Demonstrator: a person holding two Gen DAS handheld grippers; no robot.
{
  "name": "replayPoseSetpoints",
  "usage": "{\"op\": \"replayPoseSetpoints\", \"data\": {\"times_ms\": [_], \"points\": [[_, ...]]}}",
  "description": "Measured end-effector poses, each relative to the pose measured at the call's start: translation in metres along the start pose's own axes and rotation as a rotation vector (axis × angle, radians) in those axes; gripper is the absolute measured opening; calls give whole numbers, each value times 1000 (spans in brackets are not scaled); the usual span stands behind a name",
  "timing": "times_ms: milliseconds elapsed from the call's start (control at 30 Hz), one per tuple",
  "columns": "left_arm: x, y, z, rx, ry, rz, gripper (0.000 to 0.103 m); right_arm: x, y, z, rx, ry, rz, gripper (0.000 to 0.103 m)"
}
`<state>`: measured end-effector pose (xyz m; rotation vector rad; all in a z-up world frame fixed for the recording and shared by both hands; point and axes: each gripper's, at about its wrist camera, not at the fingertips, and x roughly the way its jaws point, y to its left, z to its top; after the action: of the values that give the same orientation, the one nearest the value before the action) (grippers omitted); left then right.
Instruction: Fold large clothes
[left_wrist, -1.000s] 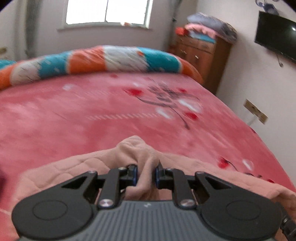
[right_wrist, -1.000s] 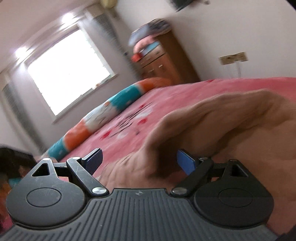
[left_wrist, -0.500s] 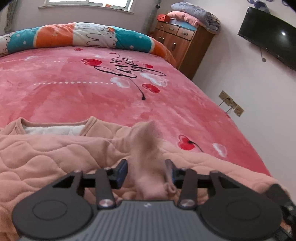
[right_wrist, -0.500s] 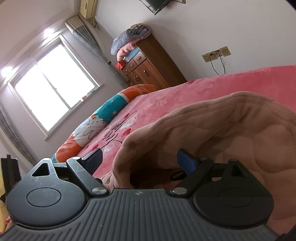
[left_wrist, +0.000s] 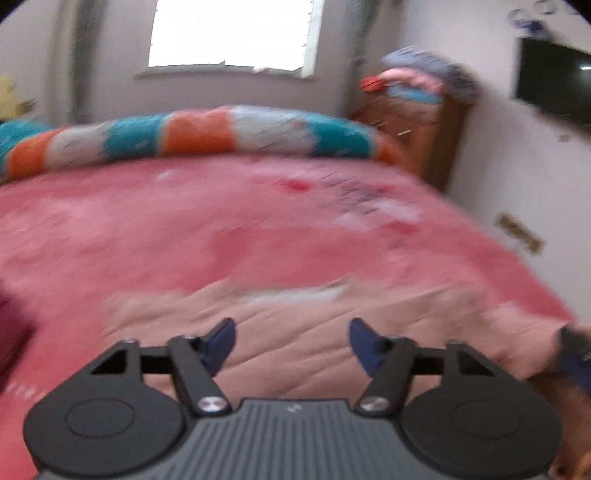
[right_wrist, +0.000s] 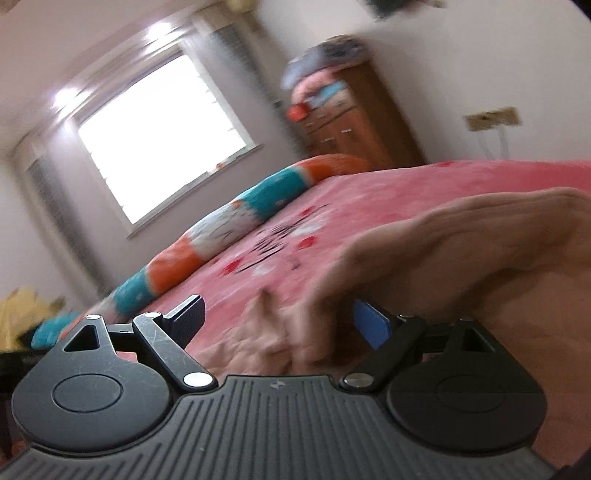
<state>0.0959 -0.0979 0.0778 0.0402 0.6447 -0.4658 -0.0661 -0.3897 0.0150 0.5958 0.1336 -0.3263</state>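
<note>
A peach quilted garment lies spread on the near part of the pink bed; the view is motion-blurred. My left gripper is open and empty, just above the garment. In the right wrist view the same garment rises in a hump over a fold. My right gripper is open, its jaws wide on either side of bunched cloth, not closed on it. The right gripper's tip shows at the left wrist view's right edge.
The pink bedspread fills the bed, with a rolled teal, orange and white blanket along the far side. A wooden dresser piled with folded bedding stands at the far right corner. A wall TV and a socket are on the right wall.
My left gripper, shut on a cloth fold one second ago, has opened wide and let it go; the fold has dropped flat. The right gripper stayed open beside the hump.
</note>
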Motion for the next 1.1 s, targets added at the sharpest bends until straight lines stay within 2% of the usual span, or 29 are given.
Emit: {"op": "replayPoseSetpoints", "data": {"times_ms": [33,133,200,267,333,433,700,800,933,1067,1100], "points": [[3,11,-6,-13,16,19,45,3,7,-2,-38,12,30,103],[13,32,-21,-46,28,33,39,19,24,-5,-124,57,138,103],[19,31,-26,-17,16,25,39,33,30,-7,-155,95,171,103],[24,30,-29,32,16,47,39,53,30,-9,-163,154,160,103],[36,38,-33,40,42,70,37,72,24,-10,-144,214,135,103],[47,52,-41,49,44,106,33,91,23,-12,-170,245,87,103],[50,69,-49,24,-11,95,33,120,33,-30,-236,379,-29,103],[52,69,-53,25,-25,103,33,122,36,-30,-269,393,-51,103],[53,54,-55,101,-33,160,33,119,34,-31,-276,381,-50,103],[38,47,-48,87,-12,199,36,113,32,-28,-255,361,-27,103],[31,45,-47,82,-14,203,39,109,31,-26,-242,353,-20,103]]}}
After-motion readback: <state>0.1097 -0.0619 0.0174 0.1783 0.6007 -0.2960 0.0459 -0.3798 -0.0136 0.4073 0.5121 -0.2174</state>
